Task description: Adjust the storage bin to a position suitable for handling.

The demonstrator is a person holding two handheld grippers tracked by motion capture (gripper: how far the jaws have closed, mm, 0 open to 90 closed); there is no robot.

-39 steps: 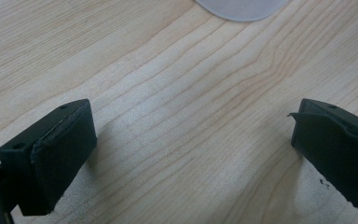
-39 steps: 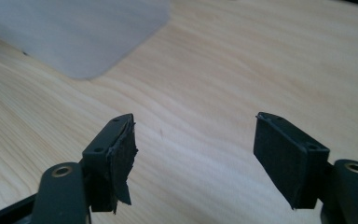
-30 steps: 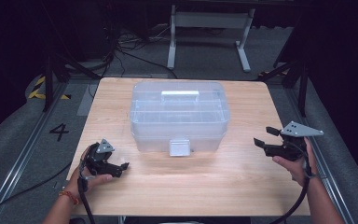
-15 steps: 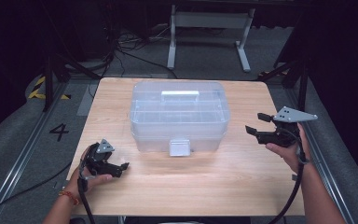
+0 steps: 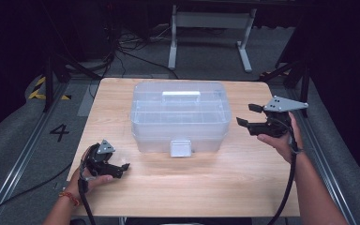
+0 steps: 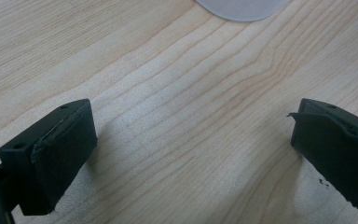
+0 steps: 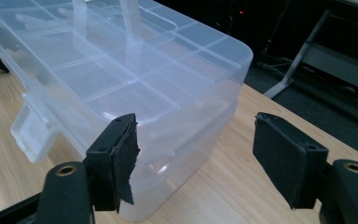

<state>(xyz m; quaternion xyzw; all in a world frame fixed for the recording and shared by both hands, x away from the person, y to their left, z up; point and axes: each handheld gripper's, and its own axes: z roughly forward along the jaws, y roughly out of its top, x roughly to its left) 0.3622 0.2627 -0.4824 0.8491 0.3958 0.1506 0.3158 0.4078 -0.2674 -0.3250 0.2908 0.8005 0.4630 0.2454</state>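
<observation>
A clear plastic box sits mid-table, lid shut, its white latch facing the person. The right gripper hovers just beside the box's right end, jaws spread and empty. The left gripper rests on the table, jaws apart, holding nothing. A "4" marks the floor.

Surface evenly lit from overhead; surroundings left in near darkness. Soft shadows cast beside the jaws in the left gripper view. Mild glare noted on the clear box. High view slightly soft; close jaws blurred.
</observation>
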